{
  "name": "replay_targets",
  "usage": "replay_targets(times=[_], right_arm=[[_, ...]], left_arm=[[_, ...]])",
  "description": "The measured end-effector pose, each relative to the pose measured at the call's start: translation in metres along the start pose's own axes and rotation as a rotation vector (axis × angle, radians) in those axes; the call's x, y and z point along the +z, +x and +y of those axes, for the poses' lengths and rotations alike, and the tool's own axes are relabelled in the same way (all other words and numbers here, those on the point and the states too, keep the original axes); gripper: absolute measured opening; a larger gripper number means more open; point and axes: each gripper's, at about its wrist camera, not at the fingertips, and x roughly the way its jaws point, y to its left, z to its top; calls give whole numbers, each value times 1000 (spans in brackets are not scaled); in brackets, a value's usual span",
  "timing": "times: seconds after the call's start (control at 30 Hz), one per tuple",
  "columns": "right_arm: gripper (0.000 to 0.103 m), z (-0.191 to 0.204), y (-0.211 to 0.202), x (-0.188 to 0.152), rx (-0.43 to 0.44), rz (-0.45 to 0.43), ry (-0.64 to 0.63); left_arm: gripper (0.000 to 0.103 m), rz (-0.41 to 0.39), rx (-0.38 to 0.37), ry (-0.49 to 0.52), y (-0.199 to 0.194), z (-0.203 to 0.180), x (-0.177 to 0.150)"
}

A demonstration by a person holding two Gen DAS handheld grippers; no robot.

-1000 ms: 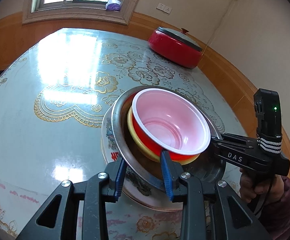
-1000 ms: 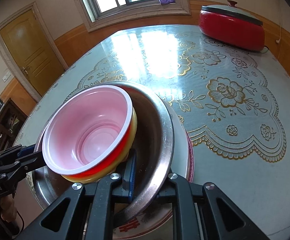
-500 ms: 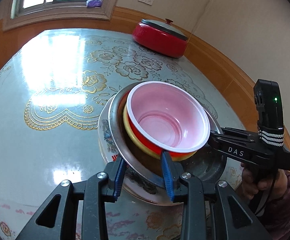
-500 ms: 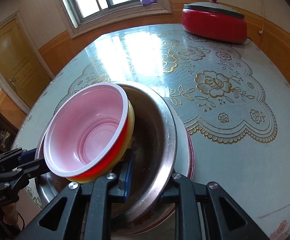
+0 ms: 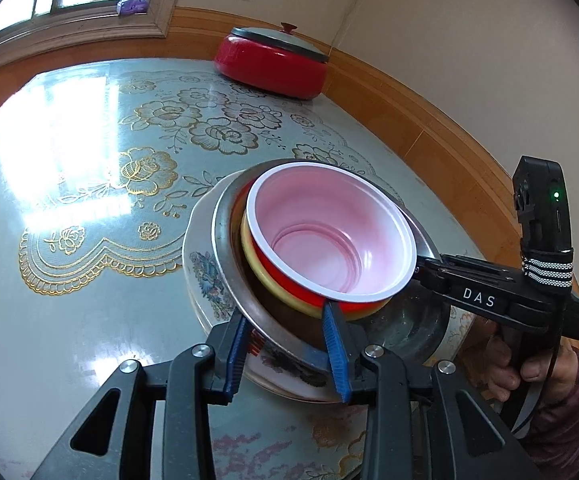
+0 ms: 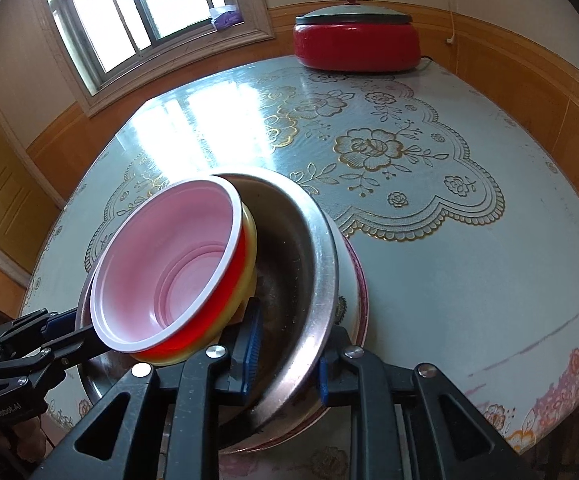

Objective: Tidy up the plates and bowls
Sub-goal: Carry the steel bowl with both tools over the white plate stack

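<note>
A red bowl with a pink inside [image 5: 329, 236] [image 6: 169, 264] sits nested in a yellow bowl [image 5: 261, 276] [image 6: 249, 248]. Both lie in a steel bowl [image 5: 229, 276] [image 6: 313, 264], which rests on a floral plate [image 5: 197, 256] [image 6: 351, 264]. My left gripper [image 5: 285, 352] is shut on the near edge of the steel bowl and plate, its fingers straddling both rims. My right gripper [image 6: 285, 356] grips the stack's opposite edge the same way; it also shows in the left wrist view [image 5: 429, 268].
The stack stands on a round table [image 6: 469, 272] with a pale blue cloth with gold flowers. A red lidded electric pot [image 5: 273, 64] [image 6: 355, 48] stands at the far edge by the wall. A window and a wooden door lie beyond.
Both grippers keep their hold on the stack's rim. The stack and both views have shifted, so the red pot sits nearer the middle of each view now.
</note>
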Motion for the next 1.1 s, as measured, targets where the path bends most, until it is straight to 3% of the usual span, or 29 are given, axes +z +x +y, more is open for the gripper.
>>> replay_targets(times=[0.27,0.43,0.63,1.1], right_arm=[[25,-6,-11,-5,-10,-34,90],[20,-3,-10,-12,-22,-36,106],[18,1,-14,-14,-49,-45,134],[21,-1,-26,-27,-15,-77,232]], left_arm=[[37,7,-29,36,-1,1,1],[37,5,-48,46,-2,3,0],[46,-14,-63,57,-14,7,-3],[45,-46,-28,35,-33,23,-7]])
